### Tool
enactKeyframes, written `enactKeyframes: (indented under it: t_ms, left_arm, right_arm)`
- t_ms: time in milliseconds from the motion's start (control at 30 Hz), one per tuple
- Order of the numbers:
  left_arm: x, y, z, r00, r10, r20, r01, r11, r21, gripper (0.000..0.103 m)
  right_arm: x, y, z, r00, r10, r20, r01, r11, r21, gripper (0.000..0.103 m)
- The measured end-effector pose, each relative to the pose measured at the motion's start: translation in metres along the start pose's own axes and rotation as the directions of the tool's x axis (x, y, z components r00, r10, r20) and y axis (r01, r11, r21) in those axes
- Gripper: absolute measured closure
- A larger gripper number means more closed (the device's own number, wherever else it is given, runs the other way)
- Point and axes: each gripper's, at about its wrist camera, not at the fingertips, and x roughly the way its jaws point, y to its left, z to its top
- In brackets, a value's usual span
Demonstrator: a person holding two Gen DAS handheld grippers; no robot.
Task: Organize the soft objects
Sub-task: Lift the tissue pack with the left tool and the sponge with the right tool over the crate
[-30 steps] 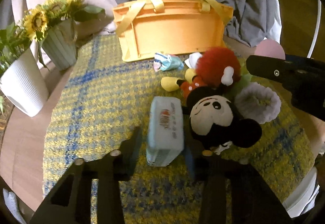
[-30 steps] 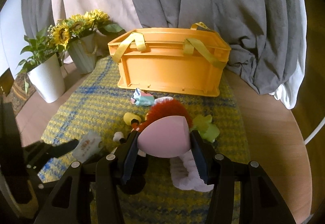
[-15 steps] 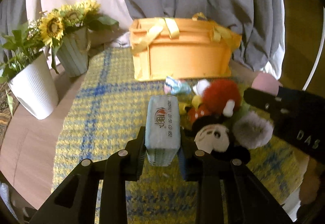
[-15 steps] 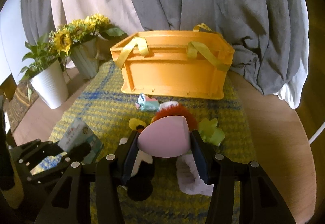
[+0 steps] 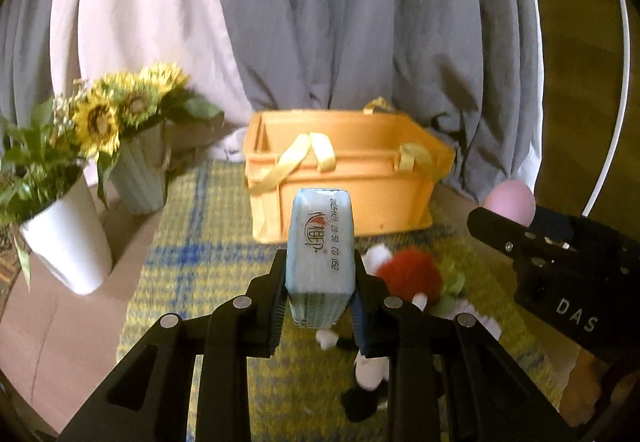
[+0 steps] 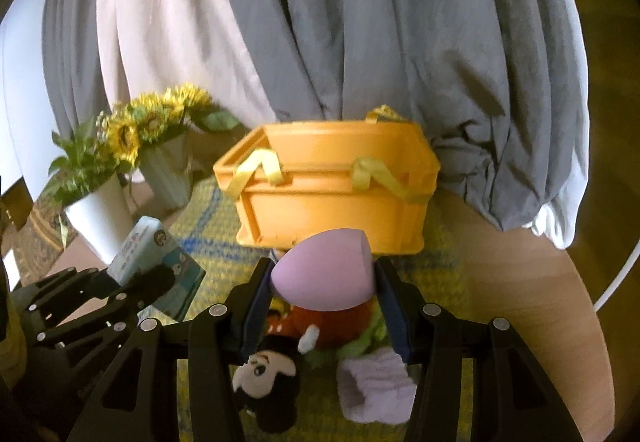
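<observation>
Left gripper (image 5: 319, 284) is clamping a pale blue tissue pack (image 5: 321, 248) — jaws closed down to the pack's width, pads pressing both long sides, pack standing on end and lifted clear of the yellow-blue woven mat (image 5: 192, 242). From the right wrist cam the same pack (image 6: 154, 262) is showing at far left, tilted, w/ the left gripper (image 6: 136, 282) around it. Right gripper (image 6: 324, 282) is squeezing a pink egg-shaped sponge (image 6: 326, 274) btwn its fingers — jaws about half open, sponge filling the gap, held in air in front of the orange crate (image 6: 328, 197). Below the sponge, on the mat, are lying a Mickey plush (image 6: 266, 370), a red fuzzy toy (image 6: 332, 326) and a lavender scrunchie (image 6: 376, 390), all bunched close together. Crate is sitting open at the mat's far end, yellow straps draped over its near wall.
</observation>
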Motion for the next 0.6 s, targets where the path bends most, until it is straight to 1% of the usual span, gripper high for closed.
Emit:
enactKeyframes:
  t_ms: [167,333,367,600]
  left_arm:
    - [-0.003,-0.001,0.023,0.998,-0.006,0.060,0.005,1.000,0.021,0.075]
    - [-0.002,-0.001,0.048,0.992,-0.008,0.126,0.002,0.999,0.051,0.075]
    - [-0.001,0.000,0.053,0.991,-0.008,0.137,0.001,0.999,0.054,0.075]
    - [0.009,0.005,0.081,0.980,-0.018,0.196,0.006,0.998,0.063,0.075]
  right_arm:
    - [-0.005,-0.004,0.020,0.998,-0.004,0.059,0.002,1.000,0.025,0.051]
    - [-0.005,-0.006,0.039,0.992,-0.019,0.122,0.014,0.999,0.041,0.051]
    - [-0.005,-0.006,0.043,0.985,-0.009,0.172,0.000,0.999,0.053,0.051]
    - [0.003,-0.009,0.073,0.969,-0.035,0.246,0.022,0.998,0.058,0.051]
